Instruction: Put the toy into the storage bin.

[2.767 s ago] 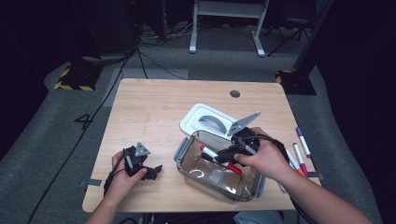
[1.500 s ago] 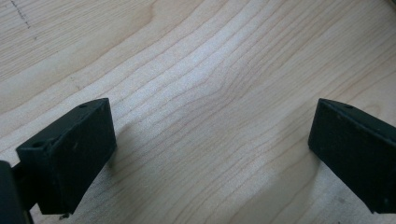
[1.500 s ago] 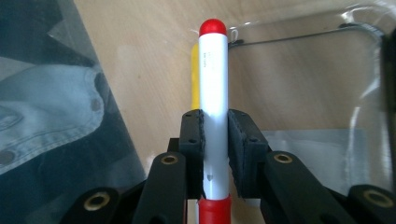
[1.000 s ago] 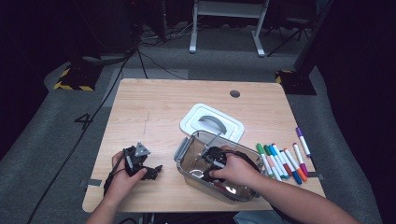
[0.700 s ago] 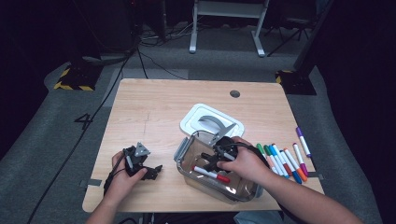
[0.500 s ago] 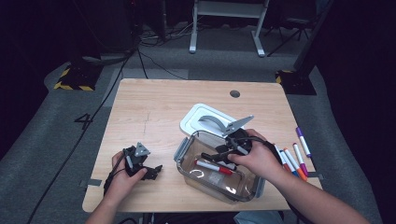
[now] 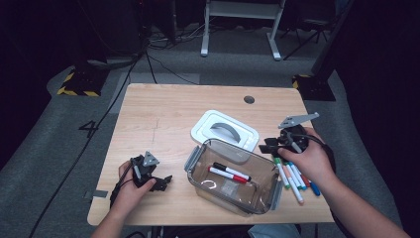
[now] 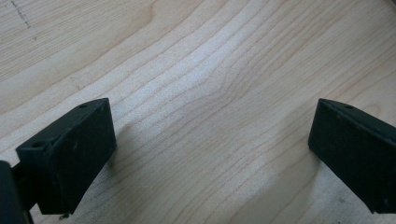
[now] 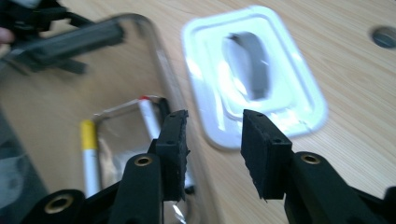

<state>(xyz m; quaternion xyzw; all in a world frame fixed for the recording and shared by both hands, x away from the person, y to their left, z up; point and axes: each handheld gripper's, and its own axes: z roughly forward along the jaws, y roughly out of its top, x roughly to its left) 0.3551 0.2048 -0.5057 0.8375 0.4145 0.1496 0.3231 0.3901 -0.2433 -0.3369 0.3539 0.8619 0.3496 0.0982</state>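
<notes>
I have the right tool point(image 7: 270, 145) raised above the light wooden counter point(image 7: 163, 119), just past the right end of the clear rectangular plastic container point(image 7: 232, 177) and over the near ends of the row of coloured marker pens point(image 7: 293, 174) lying on the counter to the container's right. Its jaws stand partly apart with nothing between them, and they have just been closing a little; in the right gripper view they frame the edge of the white rectangular lid with a grey handle point(image 9: 254, 70), which lies flat beyond the container. Two pens, a black-capped white marker point(image 7: 232, 171) and a red-capped white marker point(image 7: 222, 175), lie side by side on the container's floor, well left of and below the right tool. A second ago that tool was down inside the container over those pens; now it is out and off to the right, empty. My left tool point(image 7: 157, 182) rests near the counter's front left, jaws wide apart over bare wood, in the same spot as before.
</notes>
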